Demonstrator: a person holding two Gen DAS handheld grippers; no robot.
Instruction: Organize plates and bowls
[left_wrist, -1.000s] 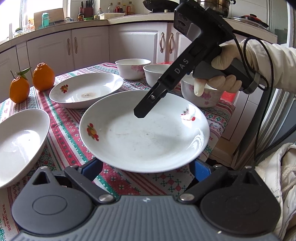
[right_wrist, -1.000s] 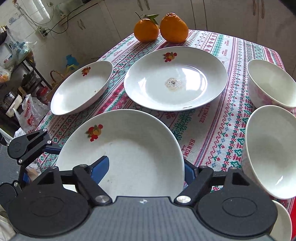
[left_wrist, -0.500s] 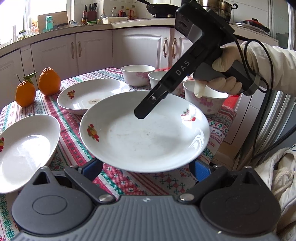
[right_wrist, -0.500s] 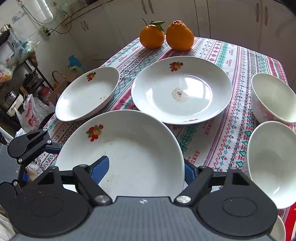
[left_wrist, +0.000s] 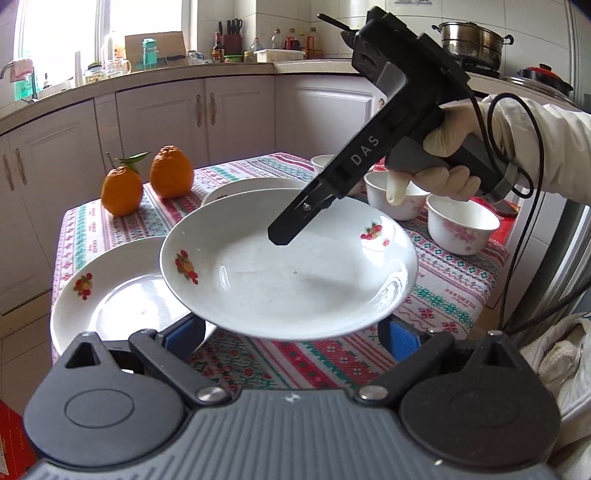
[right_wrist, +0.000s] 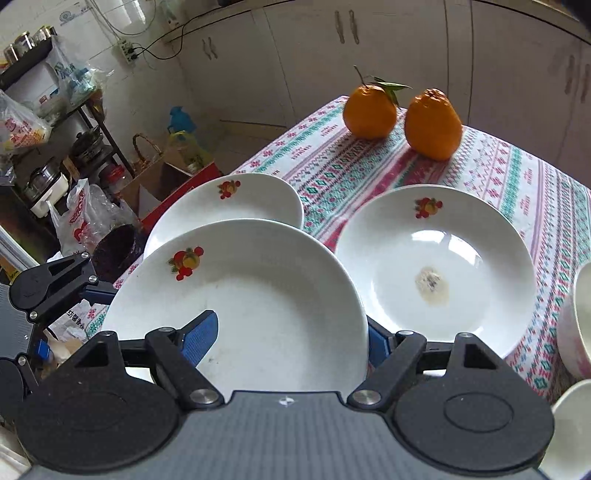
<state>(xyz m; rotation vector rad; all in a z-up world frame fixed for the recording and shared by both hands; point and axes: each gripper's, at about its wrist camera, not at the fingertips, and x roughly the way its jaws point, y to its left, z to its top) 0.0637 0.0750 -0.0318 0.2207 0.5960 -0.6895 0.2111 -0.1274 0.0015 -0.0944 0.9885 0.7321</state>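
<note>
The held plate (left_wrist: 295, 273) is glossy white glazed ceramic with light scuffing, the tablecloth (left_wrist: 443, 288) is matt woven cloth with a stitched pattern, the oranges (right_wrist: 432, 123) have dimpled, rough skin, and the right gripper (right_wrist: 291, 343) is matt black plastic with ribbed blue pads (right_wrist: 199, 339).

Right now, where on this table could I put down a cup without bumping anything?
Bare cloth lies between the oranges and the two resting plates, the stained plate and the edge plate. More shows beneath and beside the lifted plate, up to the bowls. The bowls crowd that side, and the plates sit close together.
</note>
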